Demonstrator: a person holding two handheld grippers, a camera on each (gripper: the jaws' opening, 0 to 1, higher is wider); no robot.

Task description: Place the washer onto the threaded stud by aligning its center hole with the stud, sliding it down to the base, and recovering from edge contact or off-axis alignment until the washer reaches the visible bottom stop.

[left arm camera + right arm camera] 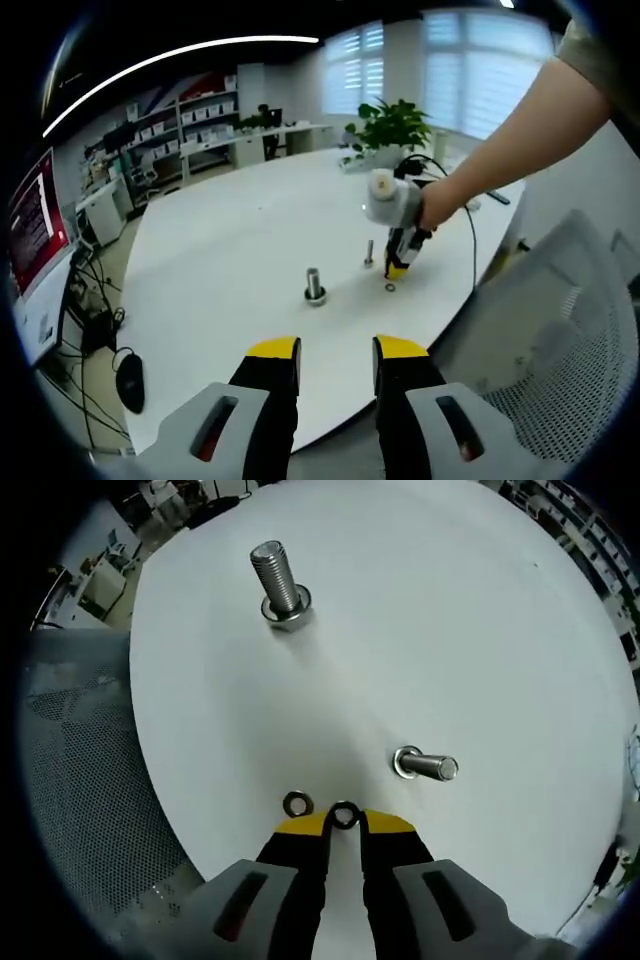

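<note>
Two threaded studs stand on the white round table: a large one with a nut at its base, far left in the right gripper view, and a smaller one close in at the right. My right gripper is shut on a small metal washer, pinched at its yellow tips low over the table. A second washer lies flat just left of the tips. In the left gripper view a person's hand holds the right gripper beside the smaller stud, right of the large stud. My left gripper stands open at the near edge, holding nothing.
A grey mesh chair stands at the table's right side, also seen as the chair. A potted plant and a black cable sit at the far side. Office shelves and desks fill the background.
</note>
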